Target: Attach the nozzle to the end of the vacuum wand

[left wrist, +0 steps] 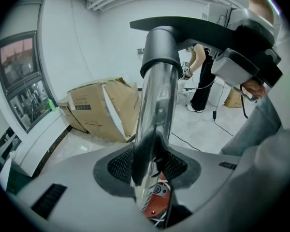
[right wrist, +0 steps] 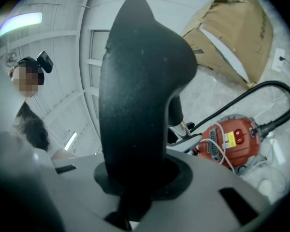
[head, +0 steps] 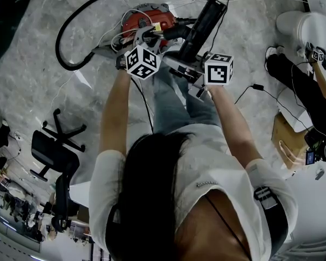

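The nozzle (left wrist: 159,57) sits over the top end of the wand (left wrist: 157,110), its dark collar around the shiny tube. I cannot tell whether it is pushed fully home. The left gripper (left wrist: 152,168) has its jaws pinching the wand low down. The right gripper (right wrist: 137,178) has its jaws clamped on the nozzle's black body, which fills its view.

The main risk, as I judge it, is a half-seated joint. If the nozzle goes on crooked, the collar could bind on the tube and drop off once it is let go. The polished tube may also slide or spin in the left jaws under a hard push, since it looks slick. Beyond them, the red vacuum cleaner (right wrist: 232,139) and its hose (right wrist: 222,109) lie on the floor (head: 32,91). A sharp tug on the wand could drag the hose or tip the cleaner.
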Tool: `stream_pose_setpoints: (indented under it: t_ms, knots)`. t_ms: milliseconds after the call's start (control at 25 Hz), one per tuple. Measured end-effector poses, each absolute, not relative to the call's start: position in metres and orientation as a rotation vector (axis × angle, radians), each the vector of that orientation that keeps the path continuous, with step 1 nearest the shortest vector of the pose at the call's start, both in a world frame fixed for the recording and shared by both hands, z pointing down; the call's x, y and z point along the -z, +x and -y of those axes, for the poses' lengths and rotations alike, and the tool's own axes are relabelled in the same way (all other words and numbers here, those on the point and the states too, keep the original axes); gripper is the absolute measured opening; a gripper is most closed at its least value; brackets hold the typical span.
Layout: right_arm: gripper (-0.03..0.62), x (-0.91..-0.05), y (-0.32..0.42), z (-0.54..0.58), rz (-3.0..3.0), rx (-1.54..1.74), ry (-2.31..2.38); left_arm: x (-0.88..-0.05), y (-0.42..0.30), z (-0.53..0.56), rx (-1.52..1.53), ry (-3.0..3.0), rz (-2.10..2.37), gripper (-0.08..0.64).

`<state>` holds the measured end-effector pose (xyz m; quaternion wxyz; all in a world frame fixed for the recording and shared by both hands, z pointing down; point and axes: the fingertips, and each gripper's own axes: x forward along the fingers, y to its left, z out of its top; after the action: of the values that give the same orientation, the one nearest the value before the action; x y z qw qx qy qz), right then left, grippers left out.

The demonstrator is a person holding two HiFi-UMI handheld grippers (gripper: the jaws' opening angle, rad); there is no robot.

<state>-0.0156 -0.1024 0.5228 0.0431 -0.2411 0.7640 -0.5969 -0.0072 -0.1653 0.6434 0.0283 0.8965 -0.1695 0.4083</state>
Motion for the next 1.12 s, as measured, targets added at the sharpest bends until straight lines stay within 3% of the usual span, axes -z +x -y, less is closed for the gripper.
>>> stream_pose_setpoints:
  t_ms: [1120]
  knots:
    - [0.077, -0.535, -0.022, 0.107, -2.526, 1.641, -0.990, -0.640, -0.007, 0.169, -1.237, 2.760, 0.484, 0.137]
